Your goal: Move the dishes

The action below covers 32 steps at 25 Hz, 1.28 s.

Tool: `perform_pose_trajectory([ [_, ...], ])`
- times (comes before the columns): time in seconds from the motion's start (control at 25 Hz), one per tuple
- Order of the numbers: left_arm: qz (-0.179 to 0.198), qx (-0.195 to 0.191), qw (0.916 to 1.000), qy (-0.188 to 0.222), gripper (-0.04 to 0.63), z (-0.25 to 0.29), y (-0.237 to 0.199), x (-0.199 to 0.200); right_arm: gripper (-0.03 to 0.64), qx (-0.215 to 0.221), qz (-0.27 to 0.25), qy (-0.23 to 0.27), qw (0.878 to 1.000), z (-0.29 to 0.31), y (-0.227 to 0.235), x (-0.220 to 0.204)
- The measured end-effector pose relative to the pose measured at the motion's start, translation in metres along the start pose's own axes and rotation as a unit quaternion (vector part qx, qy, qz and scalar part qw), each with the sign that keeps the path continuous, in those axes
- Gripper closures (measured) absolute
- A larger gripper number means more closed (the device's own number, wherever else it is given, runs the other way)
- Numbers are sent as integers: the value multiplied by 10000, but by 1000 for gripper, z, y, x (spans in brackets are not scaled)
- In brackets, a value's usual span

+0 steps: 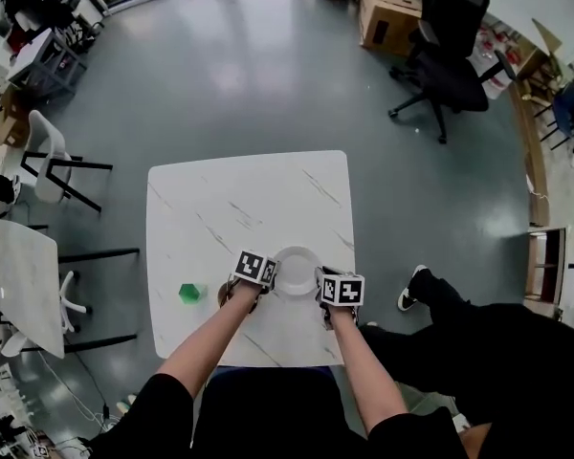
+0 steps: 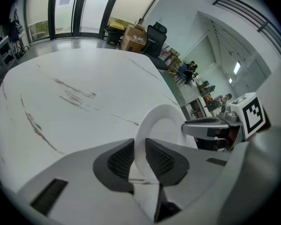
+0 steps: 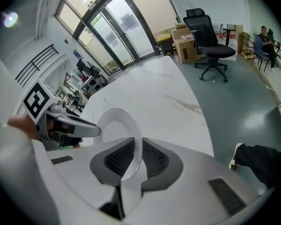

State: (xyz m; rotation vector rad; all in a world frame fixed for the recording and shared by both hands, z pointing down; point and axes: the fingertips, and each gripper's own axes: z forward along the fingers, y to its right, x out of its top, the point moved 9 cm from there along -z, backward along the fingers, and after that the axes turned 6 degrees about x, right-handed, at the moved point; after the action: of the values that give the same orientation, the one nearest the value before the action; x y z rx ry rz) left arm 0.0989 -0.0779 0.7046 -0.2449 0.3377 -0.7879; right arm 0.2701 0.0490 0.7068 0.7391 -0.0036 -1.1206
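Note:
A round white plate (image 1: 296, 269) sits near the front edge of the white marble table (image 1: 230, 208). My left gripper (image 1: 271, 273) is shut on the plate's left rim and my right gripper (image 1: 319, 281) is shut on its right rim. In the left gripper view the plate (image 2: 158, 123) stands edge-on between the ribbed pads (image 2: 120, 160), with the other gripper (image 2: 210, 125) at its far rim. The right gripper view has the plate (image 3: 118, 125) clamped the same way, the left gripper (image 3: 72, 125) opposite.
A small green object (image 1: 189, 294) lies on the table left of my left hand. A black office chair (image 1: 445, 55) and cardboard boxes (image 1: 390, 8) stand on the grey floor beyond. Another white table (image 1: 19, 280) and chairs are at the left. A person's dark legs and shoe (image 1: 416, 288) are at the right.

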Motion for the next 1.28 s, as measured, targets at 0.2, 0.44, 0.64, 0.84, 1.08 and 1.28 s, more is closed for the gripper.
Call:
perform_pose_trajectory([
  [0.2,255,-109,9995,-118,509,-9,15,-13,551,-82,91,29,9999,-19,-6,-18],
  [0.44,579,-218,9973,-398,508,-7,36,-41,550,-160,389,50,9991,-37,-5,-63],
  [0.64,945,-107,9935,-632,509,2,54,-57,549,-265,544,-10,9982,-44,2,-91],
  [0.84,977,-175,9933,-598,509,16,68,-67,546,-316,516,-107,9981,-42,13,-104],
  [1.08,972,126,9918,-818,508,26,65,-74,546,-278,425,-248,9984,-36,21,-105],
  [1.28,1249,6,9895,-725,488,32,73,-75,537,-176,274,-314,9990,-33,19,-102],
])
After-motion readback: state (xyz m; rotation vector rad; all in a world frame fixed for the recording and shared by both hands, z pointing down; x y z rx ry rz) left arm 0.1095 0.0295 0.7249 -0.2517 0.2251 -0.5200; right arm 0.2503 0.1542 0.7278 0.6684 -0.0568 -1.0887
